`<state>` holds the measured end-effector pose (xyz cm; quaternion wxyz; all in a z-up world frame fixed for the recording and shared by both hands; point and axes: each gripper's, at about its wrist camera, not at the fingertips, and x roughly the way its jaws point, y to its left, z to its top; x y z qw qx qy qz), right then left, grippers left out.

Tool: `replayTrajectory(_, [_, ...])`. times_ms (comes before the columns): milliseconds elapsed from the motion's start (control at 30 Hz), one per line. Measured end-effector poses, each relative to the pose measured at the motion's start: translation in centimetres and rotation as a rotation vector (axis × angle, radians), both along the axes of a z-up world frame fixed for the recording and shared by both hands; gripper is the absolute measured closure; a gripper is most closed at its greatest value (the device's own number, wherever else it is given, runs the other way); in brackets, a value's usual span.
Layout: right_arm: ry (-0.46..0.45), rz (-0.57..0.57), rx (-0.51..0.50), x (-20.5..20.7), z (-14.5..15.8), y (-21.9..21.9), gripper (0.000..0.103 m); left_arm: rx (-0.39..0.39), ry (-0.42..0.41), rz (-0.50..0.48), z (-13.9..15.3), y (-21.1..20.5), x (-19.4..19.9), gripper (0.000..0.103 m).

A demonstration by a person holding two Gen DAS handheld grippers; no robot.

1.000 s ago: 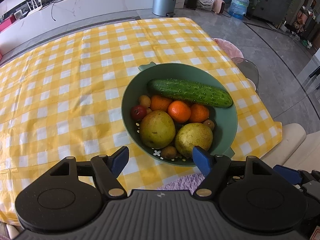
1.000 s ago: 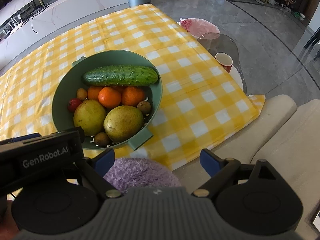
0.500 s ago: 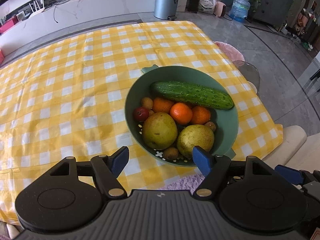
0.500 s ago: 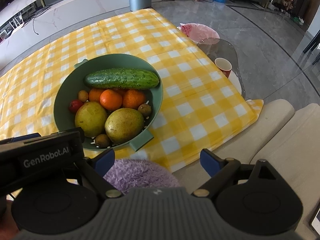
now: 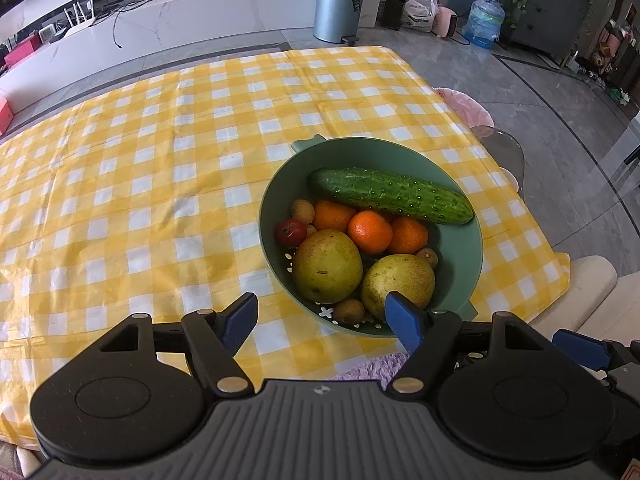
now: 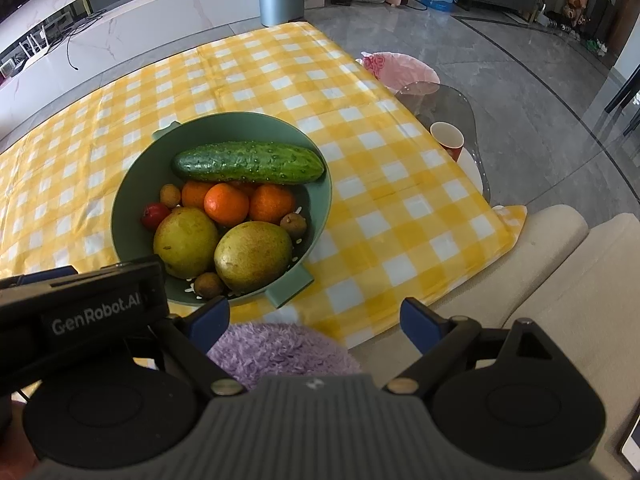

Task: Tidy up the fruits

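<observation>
Across the bowl's (image 5: 460,280) far side lies the cucumber (image 5: 390,195), lengthwise left-right.

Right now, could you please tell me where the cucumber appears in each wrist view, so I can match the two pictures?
Left wrist view: the cucumber lies right of centre, slanting across the far side of the green bowl.
Right wrist view: the cucumber lies left of centre, nearly level, again at the bowl's far side.
Shared landmark: the grey pedal bin on the floor beyond the far edge of the yellow checked tablecloth.
</observation>
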<state>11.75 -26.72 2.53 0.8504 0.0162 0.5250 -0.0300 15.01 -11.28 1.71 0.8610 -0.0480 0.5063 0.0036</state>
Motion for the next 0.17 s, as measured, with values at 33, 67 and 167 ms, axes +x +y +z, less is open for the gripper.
replayTrajectory(33, [-0.001, 0.0, 0.0, -0.01, 0.04, 0.04, 0.014, 0.0, -0.002, 0.001, 0.04, 0.05, -0.04, 0.018])
replayTrajectory(67, [-0.002, 0.001, 0.0, -0.03, 0.07, 0.09, 0.014, 0.0, -0.003, 0.001, 0.05, 0.07, -0.09, 0.018])
replayTrajectory(167, [-0.006, 0.006, -0.002, -0.1, 0.18, 0.25, 0.014, 0.003, -0.004, 0.0, 0.15, 0.2, -0.15, 0.018])
